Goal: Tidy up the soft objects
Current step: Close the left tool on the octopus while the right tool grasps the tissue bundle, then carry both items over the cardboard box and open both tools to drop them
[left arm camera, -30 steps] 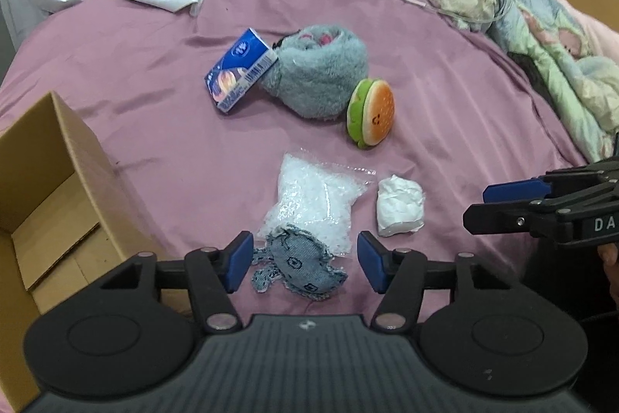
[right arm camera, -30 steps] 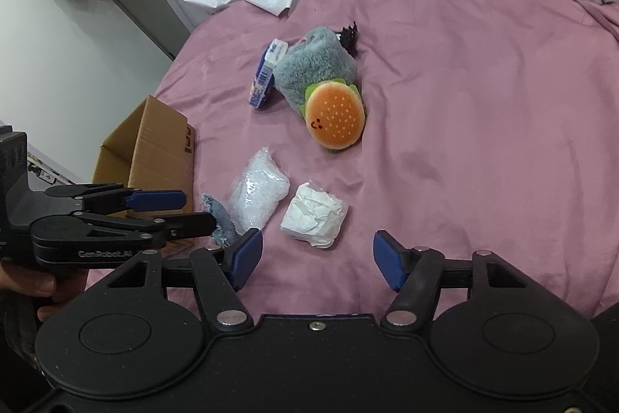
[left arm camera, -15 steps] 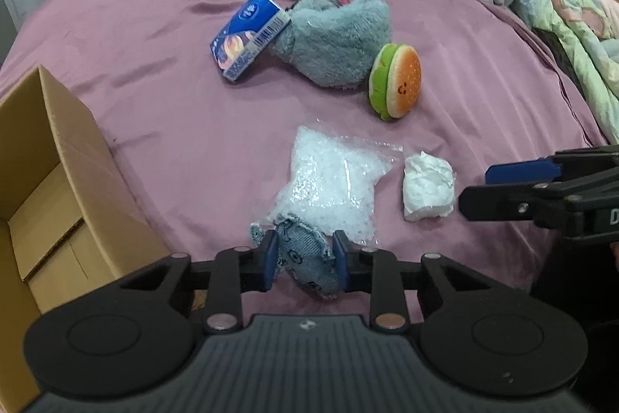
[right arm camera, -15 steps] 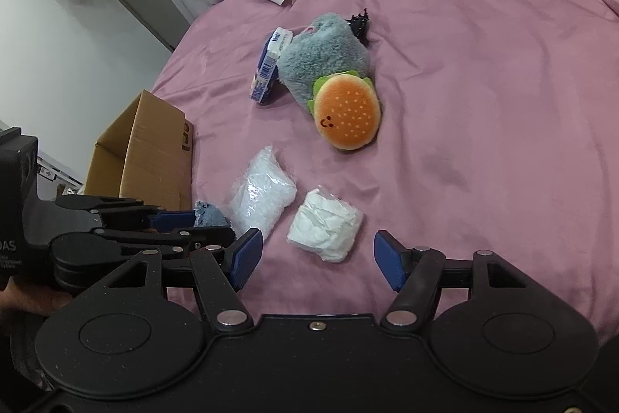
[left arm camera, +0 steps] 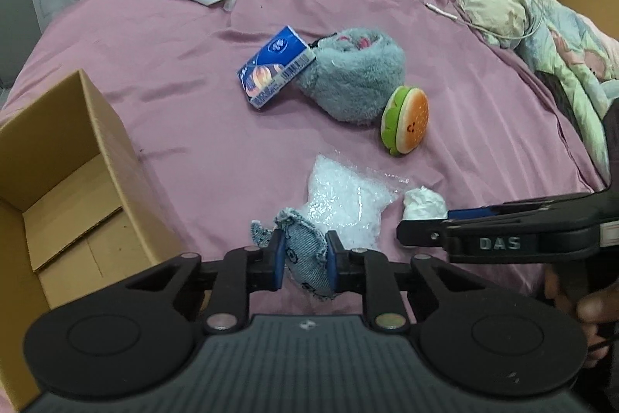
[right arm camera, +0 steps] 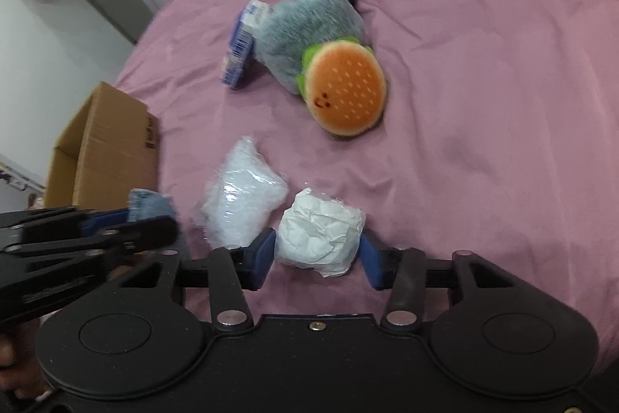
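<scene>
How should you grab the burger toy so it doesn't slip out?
Pinch the burger plush across its thickness, one finger on the orange bun face and one on the green-edged back. It stands on its edge, face turned sideways, so come straight down from above. The grey fluffy plush presses against its far side, so coming in low from there is probably awkward.

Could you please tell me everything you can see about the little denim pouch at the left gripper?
The denim pouch is a small, soft piece of pale blue-grey fabric with a dark printed pattern and frayed edges. It is squeezed between the blue pads of the left gripper, whose jaws are closed on its middle. A flap sticks out to the left. Its far edge is against the clear plastic bag, above the pink sheet; whether it is lifted is unclear.
</scene>
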### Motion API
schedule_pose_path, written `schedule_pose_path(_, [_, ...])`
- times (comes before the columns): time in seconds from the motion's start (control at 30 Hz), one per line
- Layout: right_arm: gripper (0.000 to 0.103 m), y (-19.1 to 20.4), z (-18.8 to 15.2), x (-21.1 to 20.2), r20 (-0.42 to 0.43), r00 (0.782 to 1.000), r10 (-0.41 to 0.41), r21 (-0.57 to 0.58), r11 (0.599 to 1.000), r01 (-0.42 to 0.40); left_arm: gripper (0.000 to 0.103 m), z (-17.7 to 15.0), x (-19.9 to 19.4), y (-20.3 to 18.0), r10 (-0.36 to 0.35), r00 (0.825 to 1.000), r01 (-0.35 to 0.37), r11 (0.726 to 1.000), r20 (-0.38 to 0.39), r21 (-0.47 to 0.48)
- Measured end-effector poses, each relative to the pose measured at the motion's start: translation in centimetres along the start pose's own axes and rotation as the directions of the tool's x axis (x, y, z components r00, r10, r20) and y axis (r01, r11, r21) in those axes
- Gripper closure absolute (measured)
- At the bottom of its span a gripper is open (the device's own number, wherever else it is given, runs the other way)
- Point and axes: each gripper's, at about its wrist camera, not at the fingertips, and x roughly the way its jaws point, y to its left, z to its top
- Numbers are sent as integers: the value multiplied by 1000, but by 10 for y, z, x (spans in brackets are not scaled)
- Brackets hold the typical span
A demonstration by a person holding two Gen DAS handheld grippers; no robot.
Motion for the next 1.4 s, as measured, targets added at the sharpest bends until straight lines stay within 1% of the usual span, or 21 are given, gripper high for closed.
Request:
schedule_pose_path(0.13, [57,4,-3,-12,36,999,-8,-20,1000,9,83,0,-13,2,0,999,0,1000,41,-6])
schedule_pose_path(0.3, [57,9,-2,-28,71,998,0,-24,1000,1,83,2,-28,6,12,996,-10,1000,91,-23])
schedule_pose_path(0.43, [57,19,-1,-42,113,994,8,-57,998,-2,83,3,-38,10,19,992,-14,999,125,-38])
schedule_pose_path(0.7, [57,42,1,-58,160,986,36,-97,995,-21,83,-1,-59,15,21,982,-10,998,187,-57])
schedule_pose_path(0.83, [57,55,3,-65,180,982,59,-114,993,-39,83,-5,-69,22,33,977,-17,997,210,-77])
schedule_pose_path(1.07, [57,84,5,-75,214,972,92,-175,983,-54,83,-13,-90,37,50,966,-23,994,252,-110])
schedule_pose_path(1.4, [57,118,4,-77,228,963,145,-246,965,-87,83,-29,-109,64,80,955,-35,986,285,-161])
